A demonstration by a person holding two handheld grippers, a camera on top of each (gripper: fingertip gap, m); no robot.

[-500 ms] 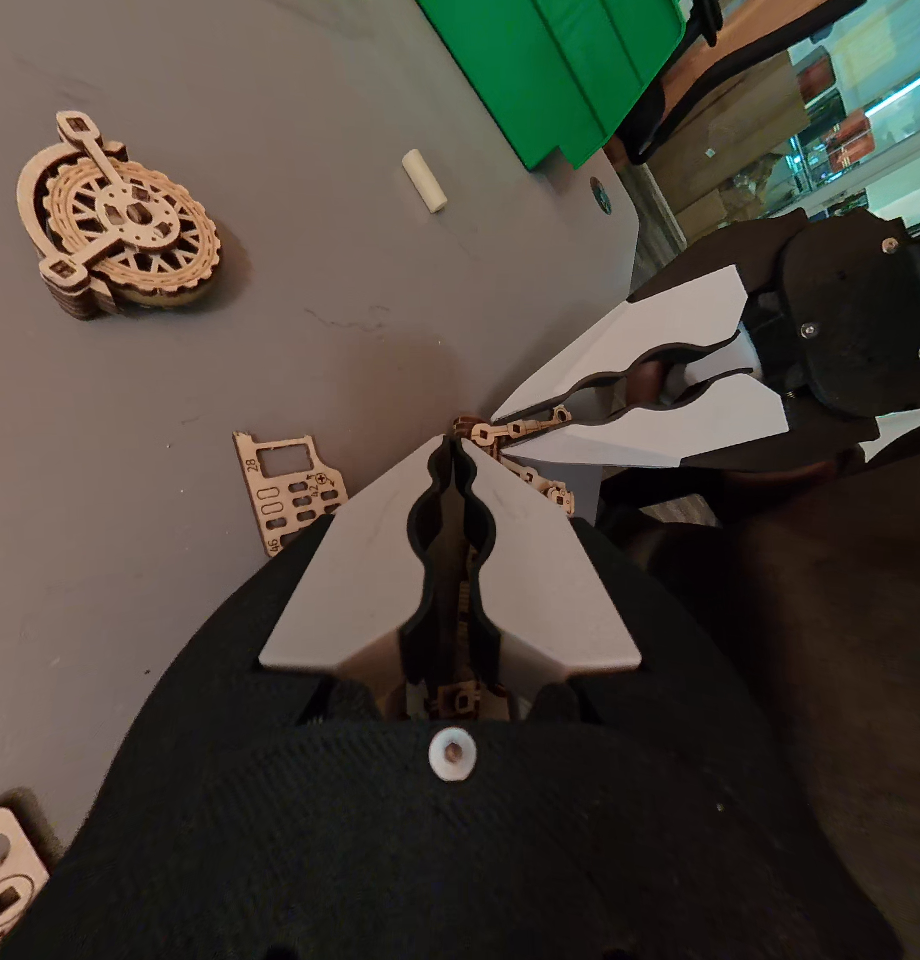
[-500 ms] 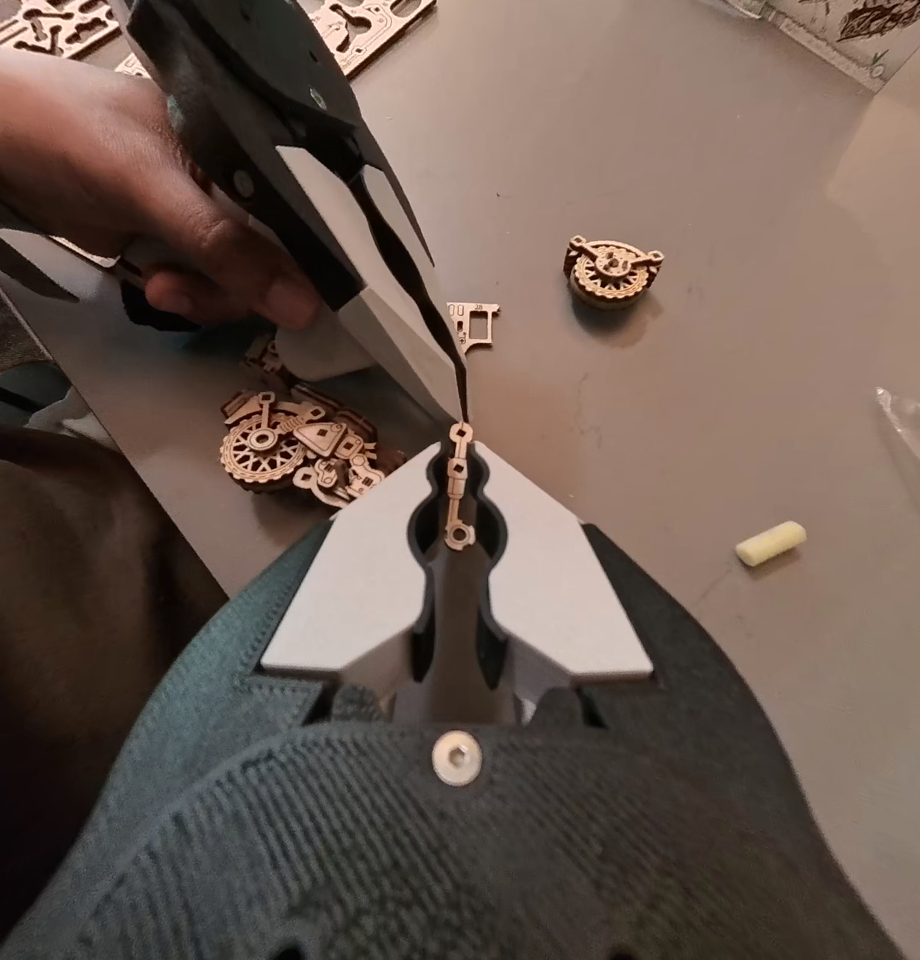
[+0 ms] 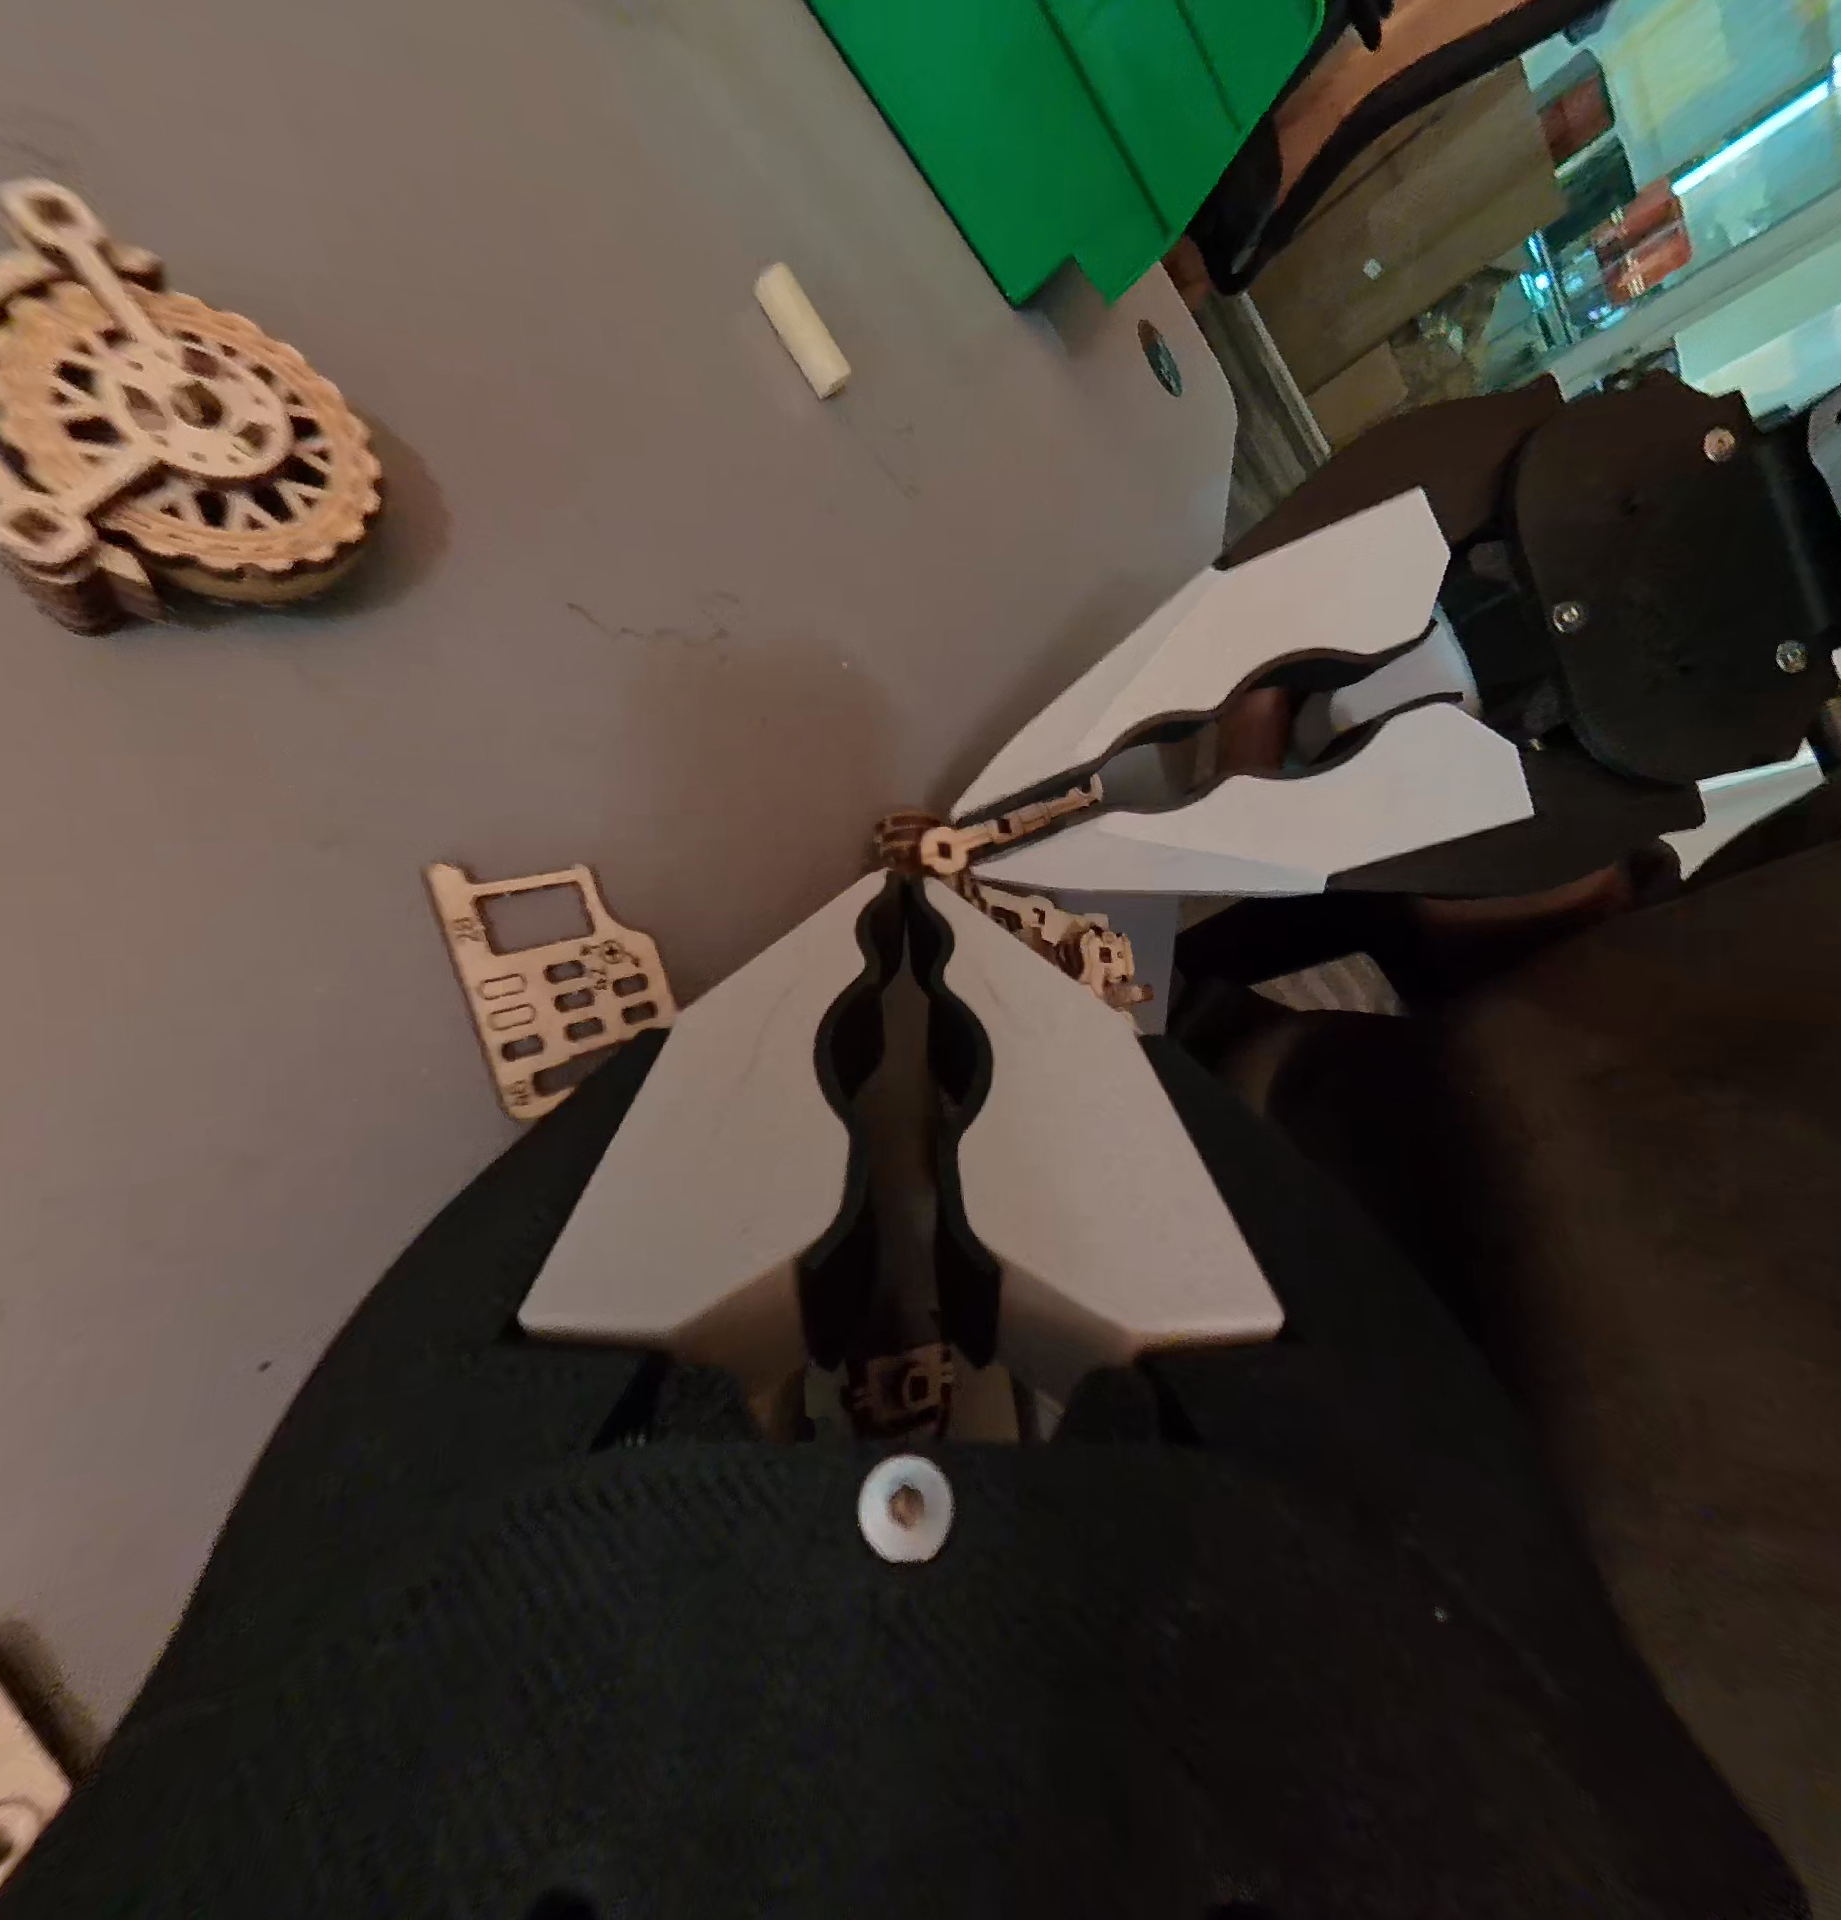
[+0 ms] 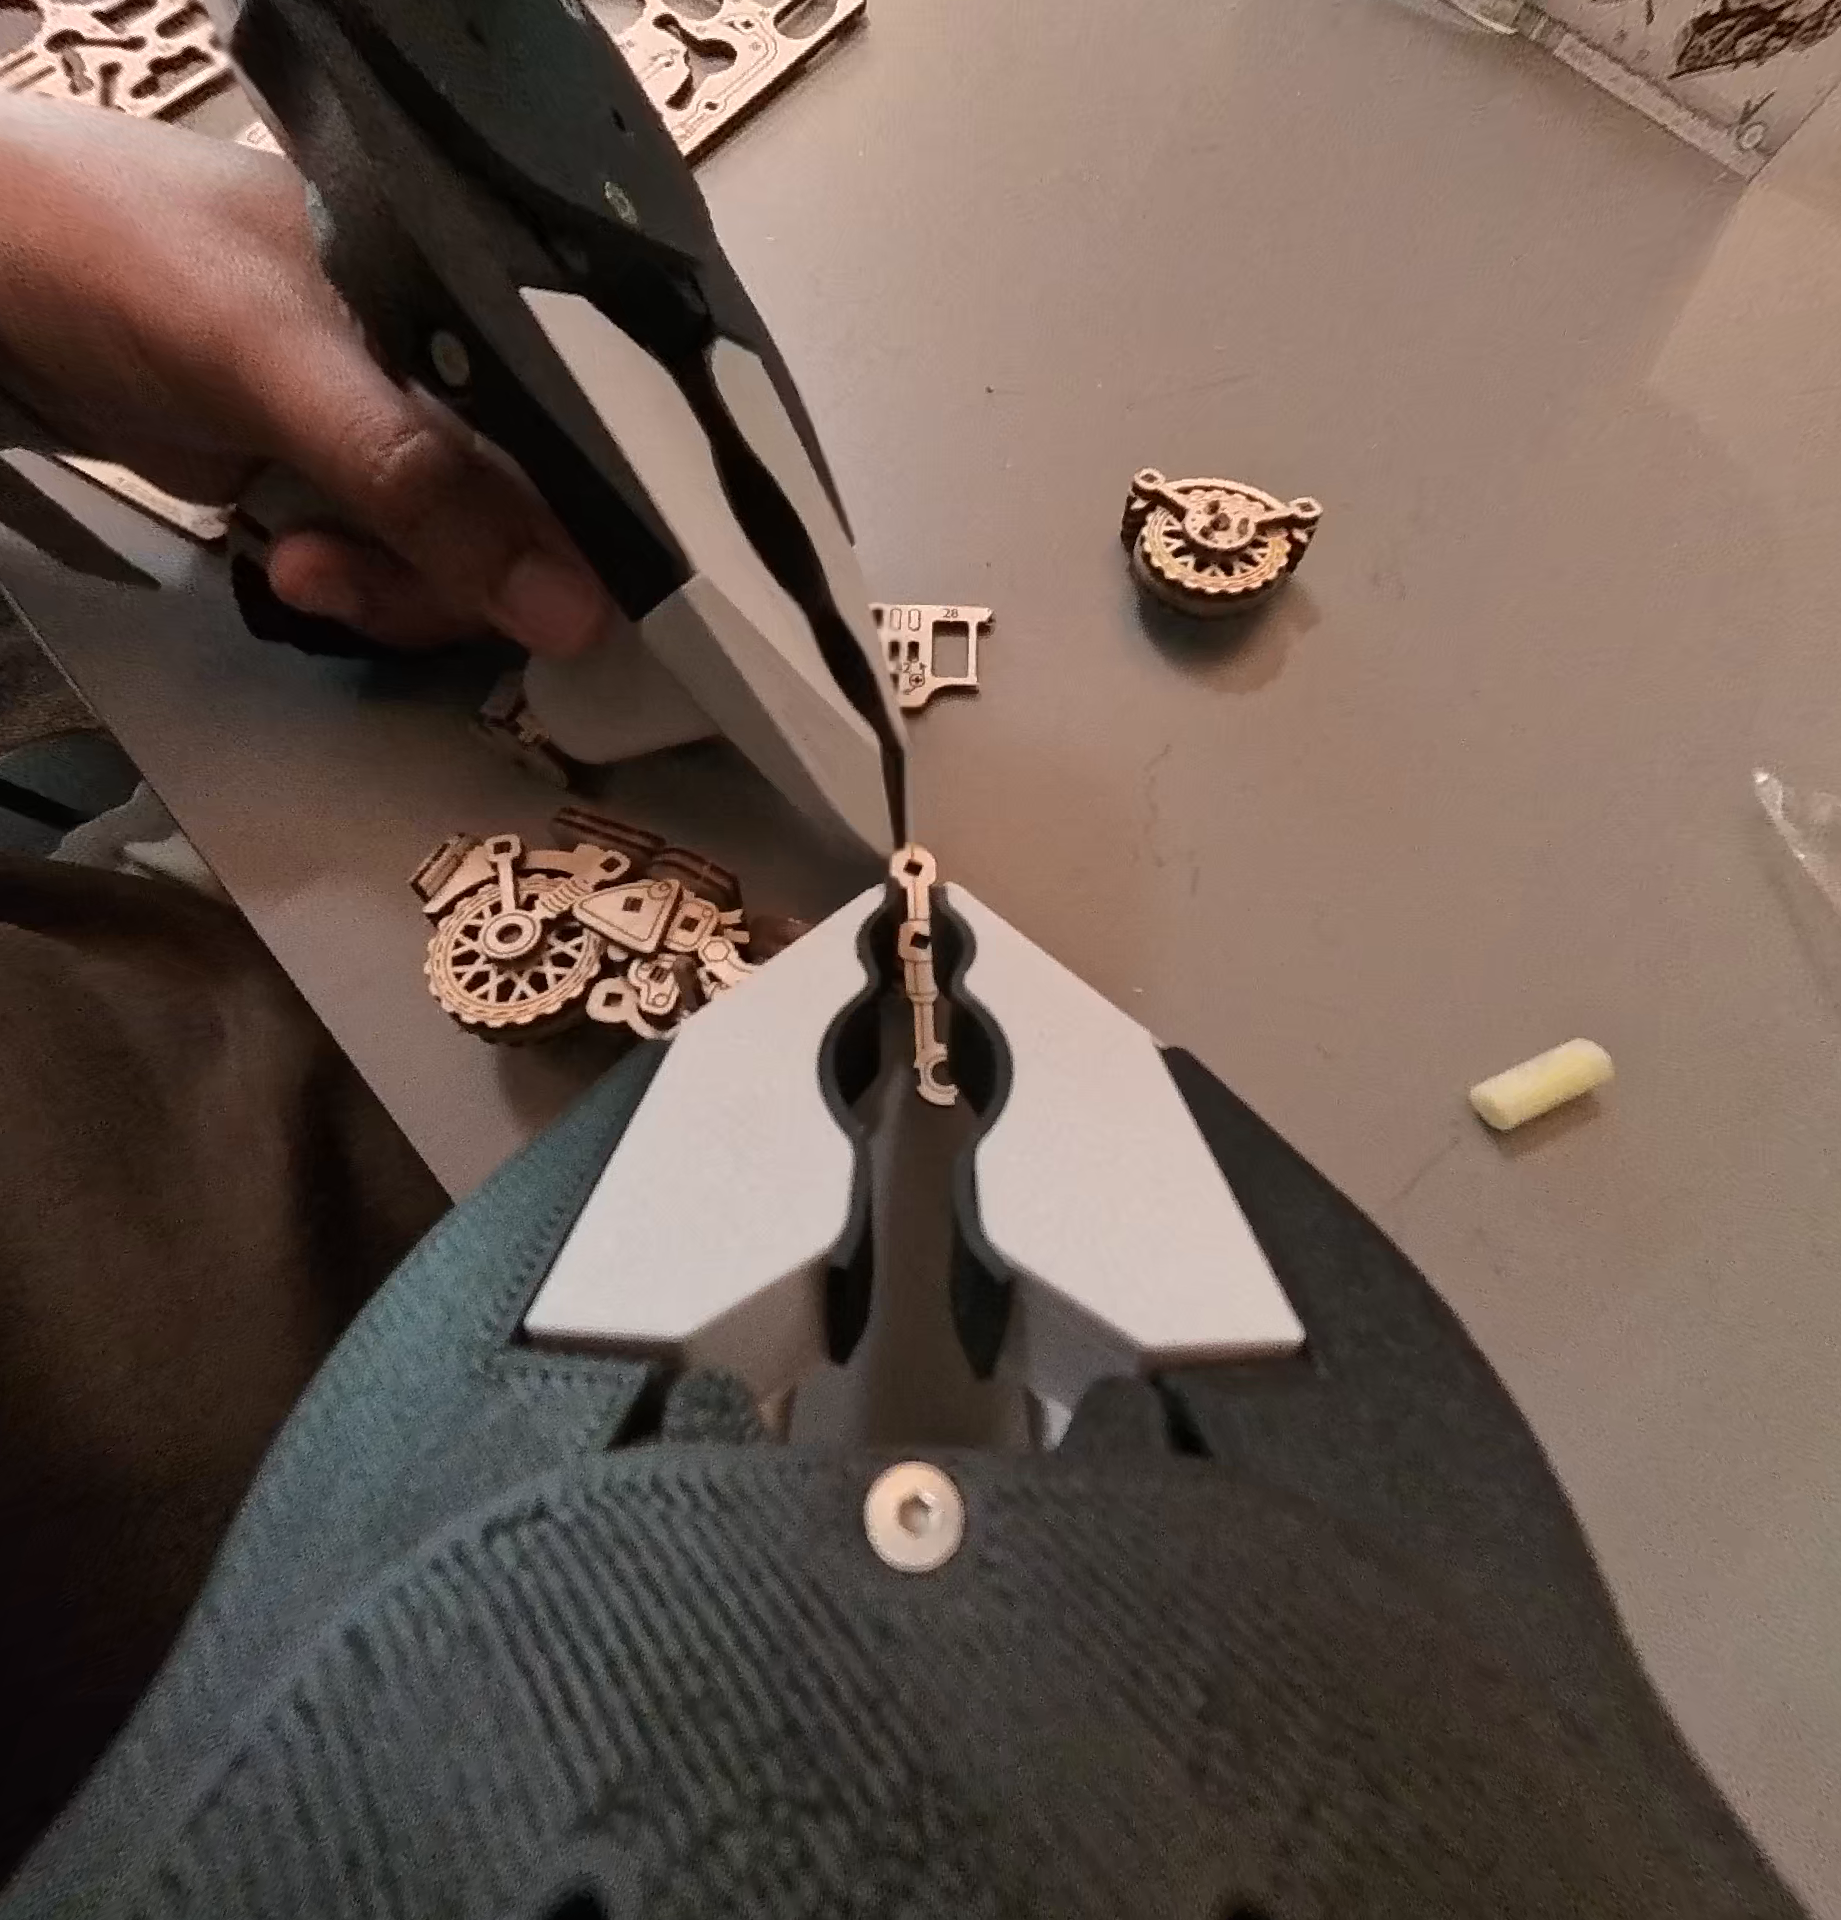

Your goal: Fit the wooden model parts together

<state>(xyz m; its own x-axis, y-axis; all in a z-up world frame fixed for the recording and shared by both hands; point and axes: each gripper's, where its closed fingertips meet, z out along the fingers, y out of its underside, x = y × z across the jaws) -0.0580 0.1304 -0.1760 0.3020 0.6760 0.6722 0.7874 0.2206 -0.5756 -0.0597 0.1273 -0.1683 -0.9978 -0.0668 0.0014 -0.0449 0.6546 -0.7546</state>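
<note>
My right gripper (image 4: 911, 883) is shut on a thin wooden link rod (image 4: 924, 987) that stands upright between its jaws. My left gripper (image 3: 900, 883) is shut, and its tips meet the rod's top end. From the right wrist view the left gripper (image 4: 898, 821) comes in from the upper left, held by a hand (image 4: 272, 416). In the left wrist view the right gripper (image 3: 973, 821) holds the rod (image 3: 1009, 828) out to the right. A small brown wooden bit (image 3: 900, 836) shows just past my left tips; I cannot tell if it is pinched. The half-built wooden model (image 4: 583, 945) lies below, near the table edge.
On the grey table (image 4: 1311, 260) lie a wooden gear wheel assembly (image 4: 1217, 540), also in the left wrist view (image 3: 157, 416), a flat cut-out plate (image 4: 937, 655), and a pale cylinder (image 4: 1539, 1081). Part sheets (image 4: 729, 52) lie at the far left. A green block (image 3: 1051, 125) stands at the table's end. My left and right fingertips are right by each other. The flat cut-out plate (image 4: 937, 655) sits 6 centimeters or so from the ends of my left fingers. It turns up in the left wrist view (image 3: 569, 928) as well.
The left gripper has shifted slightly. Both grippers stay shut and the rod's end stays at the left tips.
</note>
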